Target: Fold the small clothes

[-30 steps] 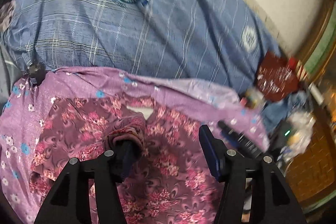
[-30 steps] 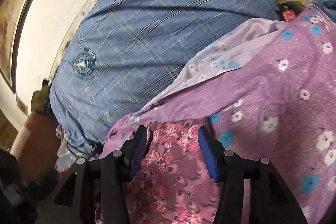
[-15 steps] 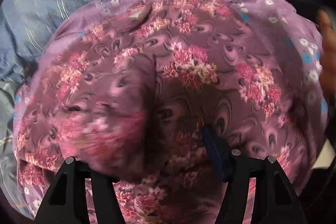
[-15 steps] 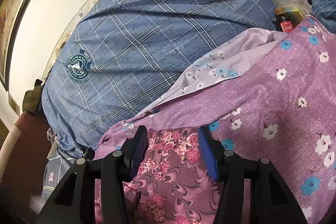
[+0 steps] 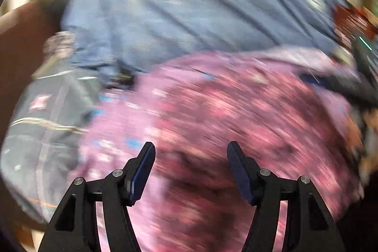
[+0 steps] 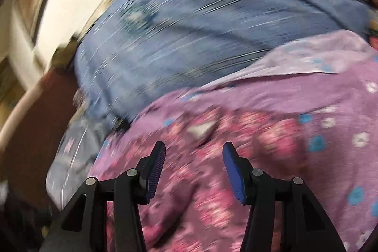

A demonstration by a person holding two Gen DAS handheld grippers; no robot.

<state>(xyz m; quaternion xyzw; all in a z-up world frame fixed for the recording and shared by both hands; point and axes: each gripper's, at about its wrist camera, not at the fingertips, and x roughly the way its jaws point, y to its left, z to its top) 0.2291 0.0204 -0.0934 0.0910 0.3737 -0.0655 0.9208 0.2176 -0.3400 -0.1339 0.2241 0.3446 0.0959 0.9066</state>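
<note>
Sleeve released, the left gripper point(image 5: 190, 169) swings clear, jaws apart and empty; right gripper point(image 6: 193, 168) hovers likewise apart. Floral garment point(image 6: 236, 157) lies on the purple sheet point(image 6: 295, 91), folding seemingly barely begun.

Left hand-held gripper point(image 5: 191, 151) jaws apart, apparently empty despite blur; right hand-held gripper point(image 6: 193, 150) likewise parted, pitched downward.

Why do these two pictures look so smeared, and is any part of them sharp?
Left wrist view: heavy motion blur streaks the floral garment and blue plaid bedding; only the left gripper is crisp, since the camera rides on it. Right wrist view: milder smear, so the garment's white label is readable, and the right gripper is sharp. Both views bulge with fisheye curvature and dark corners.
</note>
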